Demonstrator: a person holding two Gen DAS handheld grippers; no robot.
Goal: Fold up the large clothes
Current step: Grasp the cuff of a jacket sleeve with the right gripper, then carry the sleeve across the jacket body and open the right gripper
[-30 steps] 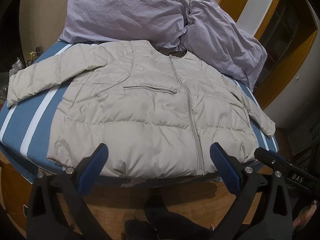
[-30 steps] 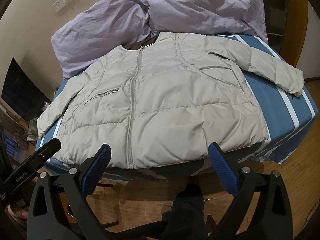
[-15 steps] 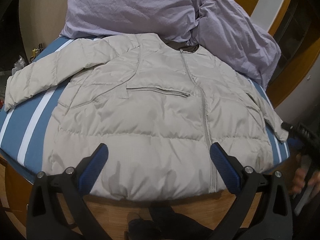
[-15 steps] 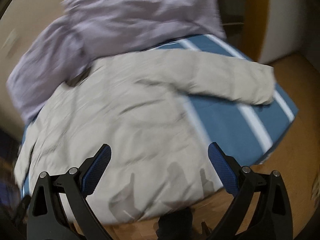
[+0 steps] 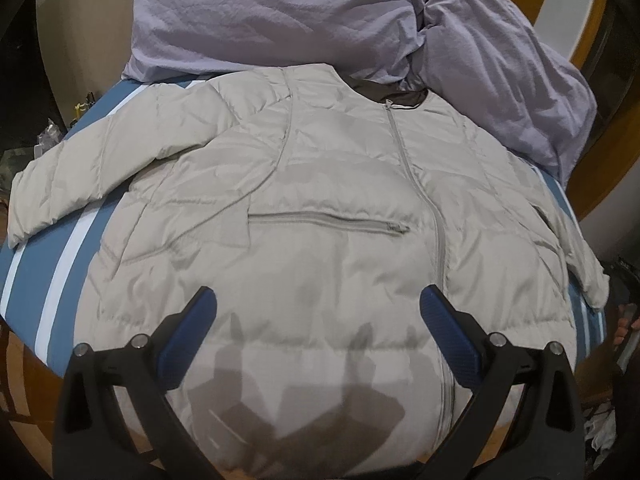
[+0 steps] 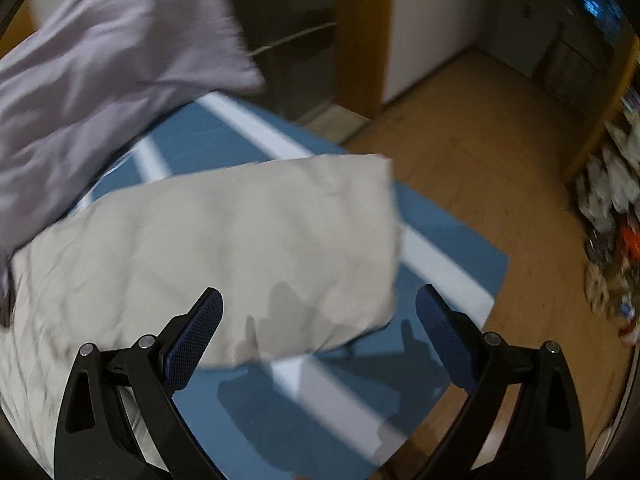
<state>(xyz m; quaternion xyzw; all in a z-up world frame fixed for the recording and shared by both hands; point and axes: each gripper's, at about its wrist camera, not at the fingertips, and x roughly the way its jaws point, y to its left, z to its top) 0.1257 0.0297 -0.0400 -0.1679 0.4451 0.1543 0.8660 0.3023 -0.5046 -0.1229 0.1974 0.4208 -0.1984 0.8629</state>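
Note:
A pale grey puffer jacket (image 5: 320, 216) lies flat and zipped on a blue bed sheet with white stripes (image 5: 52, 280), both sleeves spread out to the sides. My left gripper (image 5: 318, 320) hovers open over the jacket's lower front, near the hem, with nothing between its fingers. In the blurred right wrist view my right gripper (image 6: 318, 320) stands open just above the cuff end of the jacket's right sleeve (image 6: 248, 248), which lies on the sheet (image 6: 304, 408) near the bed's corner.
A crumpled lilac duvet (image 5: 304, 16) is piled at the head of the bed behind the collar. Wooden floor (image 6: 500, 152) surrounds the bed corner. A heap of mixed items (image 6: 612, 216) lies on the floor at the right. A person's fingers (image 5: 622, 326) show at the bed's right edge.
My left gripper has moved forward, from off the bed's foot to over the jacket's hem. My right gripper has swung right and forward, from the hem to the right sleeve's cuff.

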